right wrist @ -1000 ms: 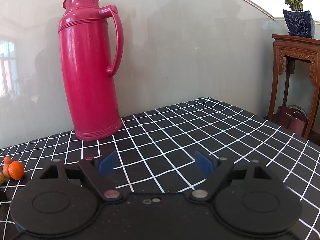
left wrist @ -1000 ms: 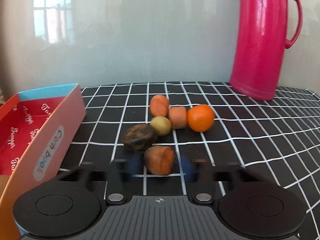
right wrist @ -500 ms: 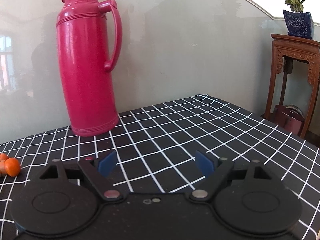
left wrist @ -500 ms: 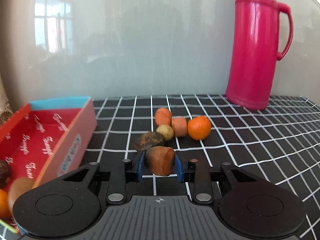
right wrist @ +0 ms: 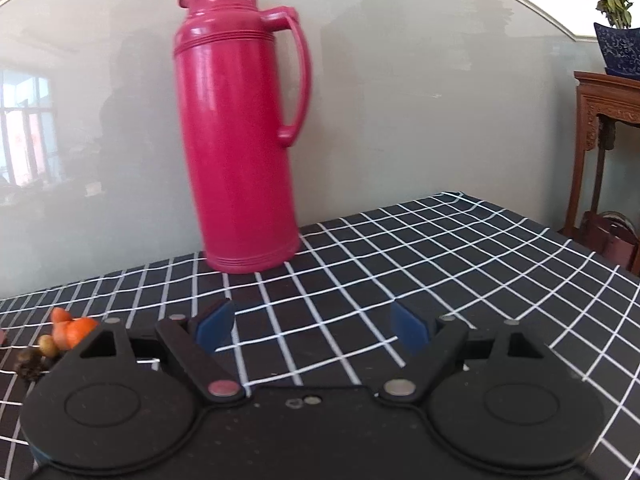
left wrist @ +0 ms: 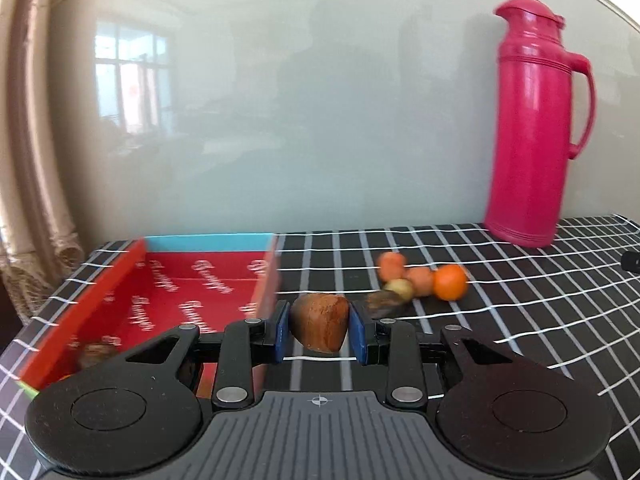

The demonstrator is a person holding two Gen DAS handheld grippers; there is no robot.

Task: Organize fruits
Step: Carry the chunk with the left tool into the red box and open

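— Claws first, then: how do they stand?

— Left claw point(left wrist: 319, 330) is held level and raised off the table point(left wrist: 520, 320), just right of the red box point(left wrist: 120, 292); its two blue pads point(left wrist: 282, 332) are pressed against the sides of a brown-orange fruit point(left wrist: 319, 326); right claw point(right wrist: 314, 326) sits low over the checked cloth, jaws spread wide, with only bare cloth between the pads.

— What does the held fruit look like?

— Blunt and wedge-like, broad at the top and narrowing toward the bottom; dull, matte skin, darker brown along the lower edge; it fills the gap between the pads and hangs clear of the cloth.

— And the rest of the fruit?

— Small cluster on the table to the right of the left claw and beyond it; a round glossy orange point(left wrist: 450, 282) at the right end, two stubby orange pieces point(left wrist: 391, 266) beside it, a small yellowish round one point(left wrist: 400, 289) in front, a dark rough one point(left wrist: 382, 307) nearest the claw; all blurred, so touching or not I cannot tell; from the right wrist view the same cluster sits at the far left edge.

— The box?

— Open cardboard tray, red inside with pale script, blue far wall; something brownish point(left wrist: 96, 350) lies at its near end, too blurred to name.

— Anything else?

— Tall pink thermos point(right wrist: 240, 128), smooth plastic with a looped handle, upright at the back by the glossy wall point(left wrist: 320, 100); black cloth with white grid lines.
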